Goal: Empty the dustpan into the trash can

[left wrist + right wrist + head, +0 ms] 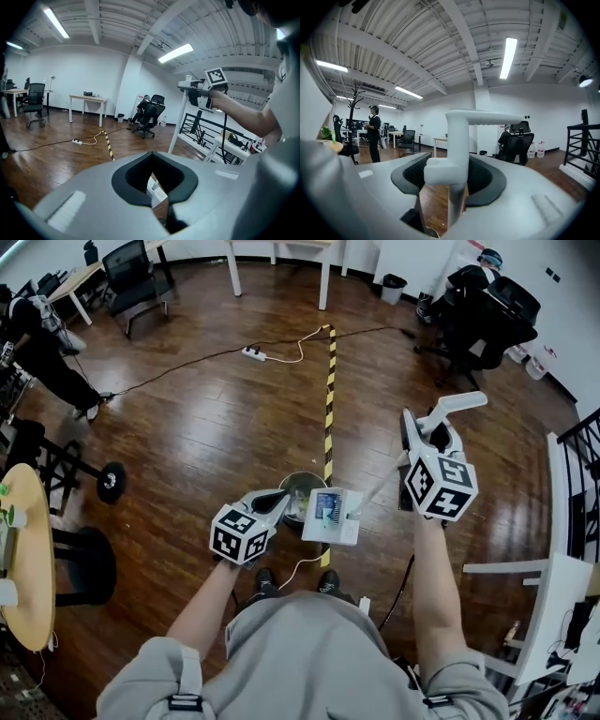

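Dustpan held over trash can, its handle clasped in right gripper jaws, left gripper jaws closed beside it.

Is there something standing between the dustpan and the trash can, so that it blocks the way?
Nothing visible does. The dustpan, held by its handle in the right claw, overlaps the trash can at its rim in the head view. The shut left claw sits beside the can's left rim, not between them.
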Motion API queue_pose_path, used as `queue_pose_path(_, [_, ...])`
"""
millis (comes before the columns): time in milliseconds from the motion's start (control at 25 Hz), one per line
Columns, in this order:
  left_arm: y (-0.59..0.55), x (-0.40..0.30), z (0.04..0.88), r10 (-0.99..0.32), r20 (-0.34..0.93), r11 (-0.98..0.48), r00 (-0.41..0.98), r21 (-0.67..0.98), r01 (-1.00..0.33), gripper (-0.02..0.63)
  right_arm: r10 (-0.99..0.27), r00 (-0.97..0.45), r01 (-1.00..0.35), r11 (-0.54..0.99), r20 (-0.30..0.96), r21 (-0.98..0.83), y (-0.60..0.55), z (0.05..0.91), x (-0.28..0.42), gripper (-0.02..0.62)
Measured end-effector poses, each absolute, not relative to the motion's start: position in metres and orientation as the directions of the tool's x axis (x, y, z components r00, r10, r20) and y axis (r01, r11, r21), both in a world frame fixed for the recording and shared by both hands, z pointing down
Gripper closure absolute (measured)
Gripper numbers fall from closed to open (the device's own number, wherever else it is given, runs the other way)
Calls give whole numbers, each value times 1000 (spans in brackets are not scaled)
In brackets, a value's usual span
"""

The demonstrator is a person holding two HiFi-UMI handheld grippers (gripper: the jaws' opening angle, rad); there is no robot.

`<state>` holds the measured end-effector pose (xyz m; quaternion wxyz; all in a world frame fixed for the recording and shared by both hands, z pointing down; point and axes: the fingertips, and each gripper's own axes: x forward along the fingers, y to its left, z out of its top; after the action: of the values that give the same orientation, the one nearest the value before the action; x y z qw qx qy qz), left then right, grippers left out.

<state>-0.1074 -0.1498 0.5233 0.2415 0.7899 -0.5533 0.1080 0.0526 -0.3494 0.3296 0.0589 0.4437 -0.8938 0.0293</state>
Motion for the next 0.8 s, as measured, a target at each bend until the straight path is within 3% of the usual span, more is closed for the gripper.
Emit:
queue_pose_path(280, [-174, -114, 514, -841, 402, -283, 363, 245, -927, 600, -750, -647, -752, 657, 141, 46, -372, 329, -16, 388])
queue_pose_path(800, [-211, -265, 512, -814, 350, -360, 464, 323, -875, 600, -742, -630, -720, 669, 229, 185, -399, 348, -215, 388])
